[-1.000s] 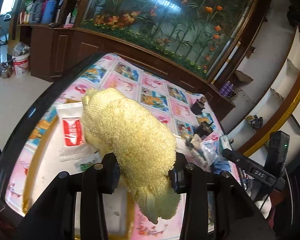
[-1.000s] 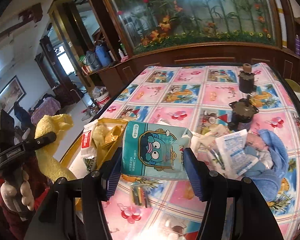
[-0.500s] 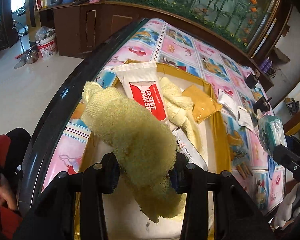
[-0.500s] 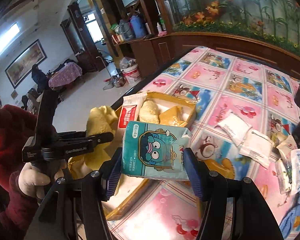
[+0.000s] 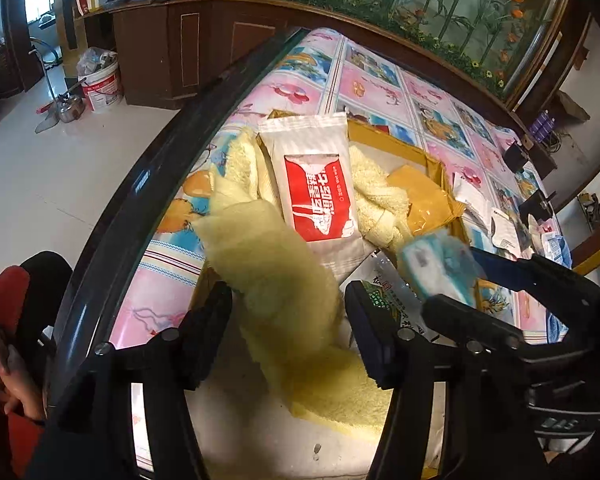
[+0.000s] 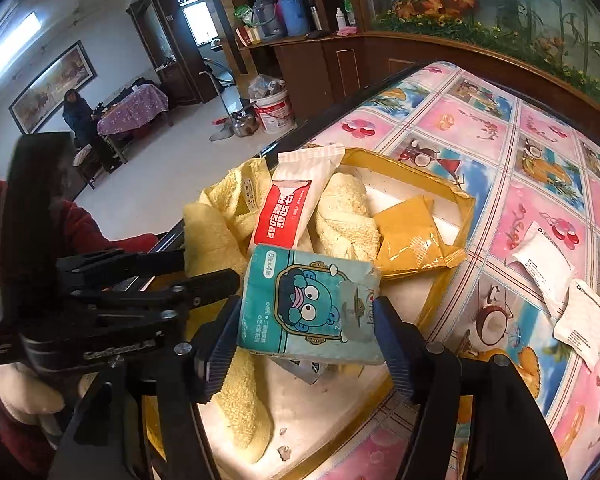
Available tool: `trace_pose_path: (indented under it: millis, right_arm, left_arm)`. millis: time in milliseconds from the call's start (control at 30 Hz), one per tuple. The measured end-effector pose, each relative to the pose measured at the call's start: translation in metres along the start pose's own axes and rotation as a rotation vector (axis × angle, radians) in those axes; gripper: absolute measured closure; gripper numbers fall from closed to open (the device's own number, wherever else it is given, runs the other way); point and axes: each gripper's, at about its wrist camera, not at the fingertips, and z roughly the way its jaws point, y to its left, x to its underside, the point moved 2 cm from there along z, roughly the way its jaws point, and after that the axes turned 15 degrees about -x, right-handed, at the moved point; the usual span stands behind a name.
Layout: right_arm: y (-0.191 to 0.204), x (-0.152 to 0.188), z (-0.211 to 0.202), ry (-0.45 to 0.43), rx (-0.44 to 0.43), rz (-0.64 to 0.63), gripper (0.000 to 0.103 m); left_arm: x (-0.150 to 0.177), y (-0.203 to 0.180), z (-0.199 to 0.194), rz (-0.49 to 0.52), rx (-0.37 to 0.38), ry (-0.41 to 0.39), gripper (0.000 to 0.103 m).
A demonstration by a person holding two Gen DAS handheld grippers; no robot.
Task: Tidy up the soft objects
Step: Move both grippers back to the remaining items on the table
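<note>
Pale glossy tiled floor [image 6: 168, 160]. Dark wood cabinets [image 5: 188, 56] along far wall, glass panel with painted flowers [image 5: 440, 4] above. White bucket [image 6: 274, 110] and metal kettle [image 6: 242, 124] on floor. Framed landscape painting [image 6: 52, 84] on white wall; ceiling strip light [image 6: 10, 46] lit. Cloth-covered table [image 6: 134, 108] at rear.

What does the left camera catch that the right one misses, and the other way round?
Only the left wrist view shows the left hand-held gripper from behind, with the yellow towel between its fingers and trailing into the tray.

Only the right wrist view shows the cartoon face on the teal tissue pack clamped in the right hand-held gripper, and a seated person across the room.

Both show the tray's load: the red-and-white packet, the folded cream towel and the amber pouch.
</note>
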Motion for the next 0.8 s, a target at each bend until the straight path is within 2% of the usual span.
trace_pose_path:
  millis: [67, 200, 400, 567, 800]
  right_arm:
    - [-0.004, -0.001, -0.002, -0.015, -0.011, 0.021, 0.03]
    - [-0.018, -0.003, -0.024, -0.07, -0.009, 0.06, 0.029]
    - [-0.057, 0.017, -0.1, -0.21, 0.017, 0.152, 0.027]
    - [-0.107, 0.059, -0.163, -0.296, 0.096, 0.259, 0.025]
    - [-0.158, 0.139, -0.222, -0.349, 0.166, 0.406, 0.025]
  left_arm:
    - [-0.001, 0.003, -0.009, -0.018, 0.012, -0.026, 0.041]
    - [-0.002, 0.005, -0.025, -0.053, 0.034, -0.067, 0.04]
    - [0.001, -0.015, -0.053, -0.052, 0.102, -0.124, 0.04]
    - [0.01, -0.062, -0.071, 0.043, 0.177, -0.136, 0.037]
    - [0.039, -0.159, -0.07, 0.229, 0.255, -0.065, 0.037]
